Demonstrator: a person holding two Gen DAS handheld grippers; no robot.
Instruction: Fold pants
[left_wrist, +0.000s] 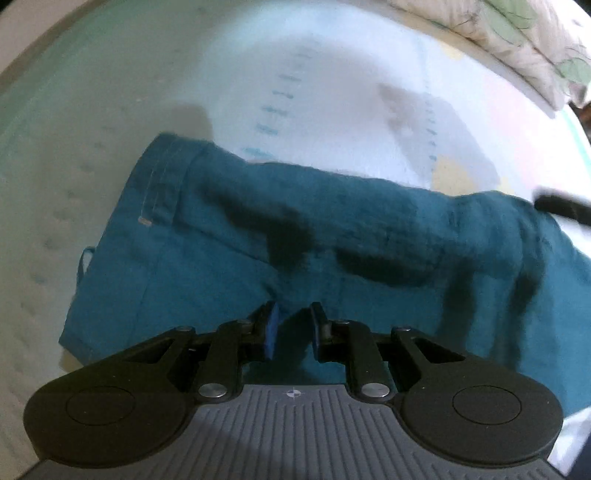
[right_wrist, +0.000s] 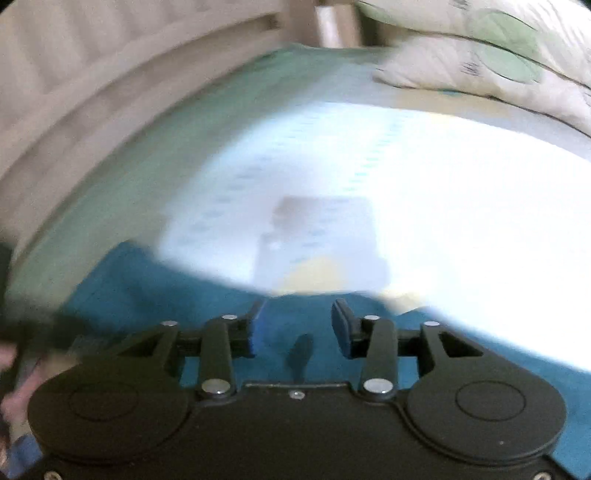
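The teal pants (left_wrist: 332, 240) lie folded lengthwise across the pale bed sheet (left_wrist: 332, 92), with the hemmed end at the left. My left gripper (left_wrist: 293, 314) hovers over the near edge of the pants with its jaws a little apart and nothing between them. In the right wrist view, which is blurred, my right gripper (right_wrist: 297, 314) is open above the teal fabric (right_wrist: 166, 295) near its far edge. A dark part of the right gripper (left_wrist: 561, 206) shows at the right edge of the left wrist view.
Floral pillows (left_wrist: 517, 40) lie at the far right of the bed, also in the right wrist view (right_wrist: 498, 62). A padded headboard or wall (right_wrist: 92, 74) curves along the left. A hand (right_wrist: 11, 387) shows at the lower left.
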